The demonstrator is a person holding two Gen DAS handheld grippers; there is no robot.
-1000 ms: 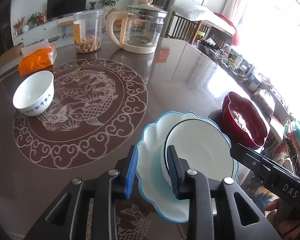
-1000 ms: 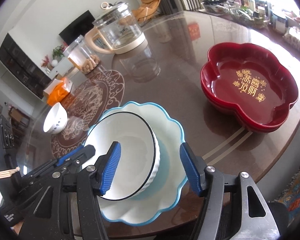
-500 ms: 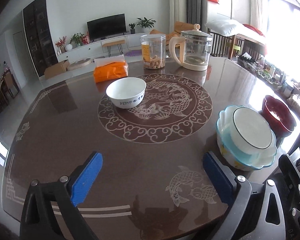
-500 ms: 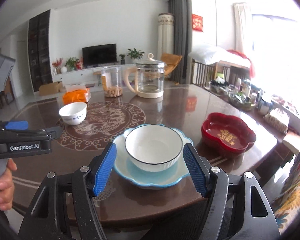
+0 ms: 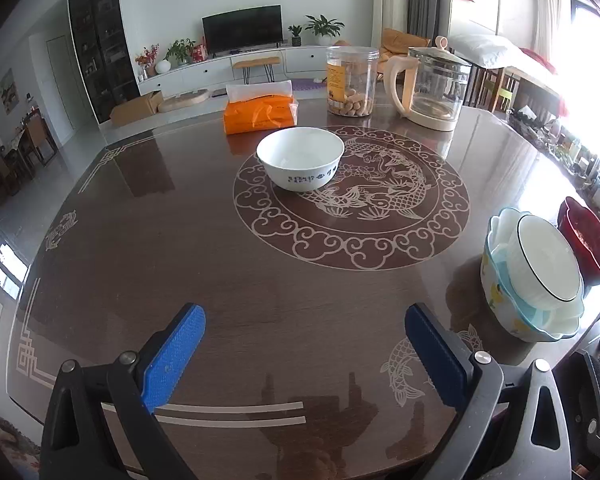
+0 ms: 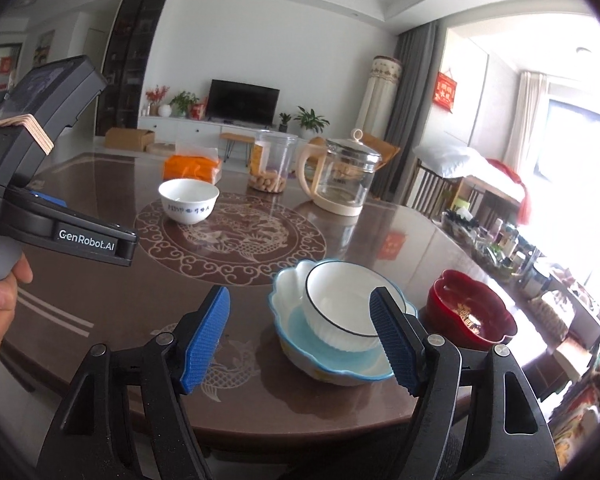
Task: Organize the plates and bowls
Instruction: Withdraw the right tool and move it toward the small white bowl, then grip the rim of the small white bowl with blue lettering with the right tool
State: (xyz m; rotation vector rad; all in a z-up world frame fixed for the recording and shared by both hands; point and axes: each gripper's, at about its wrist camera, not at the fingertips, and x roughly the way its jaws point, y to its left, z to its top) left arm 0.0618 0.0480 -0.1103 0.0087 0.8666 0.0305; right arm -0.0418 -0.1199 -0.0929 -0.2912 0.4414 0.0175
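We hold our left gripper point(image 5: 304, 354) and right gripper point(image 6: 300, 340) above the near edge of the surface point(image 5: 220, 264), jaws of both spread wide and empty, probably readying the next pickup. Near right, one black-rimmed white bowl point(image 6: 350, 308) sits nested inside one blue scalloped bowl point(image 6: 300, 340), stacked to save room. Just right of that stack stands one red lobed dish point(image 6: 470, 314). Farther off, one small white bowl point(image 5: 300, 158) rests alone on the dragon medallion, well apart, likely next. Beyond stand one orange tissue pack point(image 5: 260, 114), one snack jar point(image 5: 352, 82), one glass kettle point(image 5: 432, 84).
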